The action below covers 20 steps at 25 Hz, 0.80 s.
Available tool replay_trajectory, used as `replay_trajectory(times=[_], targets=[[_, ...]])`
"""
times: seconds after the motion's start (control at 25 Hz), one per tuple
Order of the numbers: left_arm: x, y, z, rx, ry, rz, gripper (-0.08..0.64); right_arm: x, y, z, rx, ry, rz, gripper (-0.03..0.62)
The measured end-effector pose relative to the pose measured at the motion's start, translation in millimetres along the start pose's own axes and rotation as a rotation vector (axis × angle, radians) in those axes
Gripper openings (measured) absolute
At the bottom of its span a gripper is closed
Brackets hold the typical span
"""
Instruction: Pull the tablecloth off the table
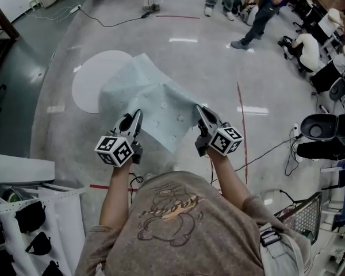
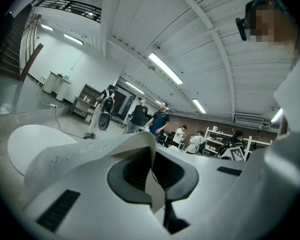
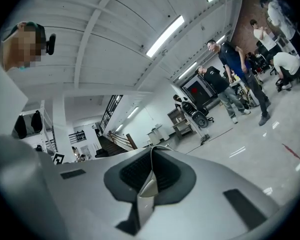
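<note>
Grey polished floor [image 1: 218, 79] fills most of the head view; on it stands the round white counter [image 1: 83, 88], left part of its top bare, right part covered by the pale blue-green fabric tablecloth [image 1: 152, 94]. Judged progress: about midway; the cloth is drawn partly off the top and spans the air toward the person, while its far portion lies over the counter's right side; whether that portion rests on the top or only hangs above it cannot be told from this angle. Left to do: draw the far edge clear of the counter. The cloth sits tented, with a raised crease running from its far corner toward the near edge; the long axis runs from the counter toward the person, far corner pointing away, near edge stretched across between the two hands. Left tool [image 1: 135, 117] is clamped on the near-left corner; its own view shows a fold of cloth pinched between closed jaws. Right tool [image 1: 200, 109] is likewise closed on the near-right corner, with a thin fold nipped between its pads; both are held about level.
</note>
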<state>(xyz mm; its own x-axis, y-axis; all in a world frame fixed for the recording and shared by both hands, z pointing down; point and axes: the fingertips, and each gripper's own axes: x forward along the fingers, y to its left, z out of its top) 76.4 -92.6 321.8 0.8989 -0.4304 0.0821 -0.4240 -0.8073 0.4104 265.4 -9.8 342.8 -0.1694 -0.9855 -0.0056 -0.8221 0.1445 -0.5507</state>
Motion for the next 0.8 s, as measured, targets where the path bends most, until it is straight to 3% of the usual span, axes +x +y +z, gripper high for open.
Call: replay_trajectory(times=[0.8], targets=[[79, -98, -25, 0.034, 0.109, -0.278, 0.020, -127, -49, 46, -0.057, -0.160, -0.265, 0.008]])
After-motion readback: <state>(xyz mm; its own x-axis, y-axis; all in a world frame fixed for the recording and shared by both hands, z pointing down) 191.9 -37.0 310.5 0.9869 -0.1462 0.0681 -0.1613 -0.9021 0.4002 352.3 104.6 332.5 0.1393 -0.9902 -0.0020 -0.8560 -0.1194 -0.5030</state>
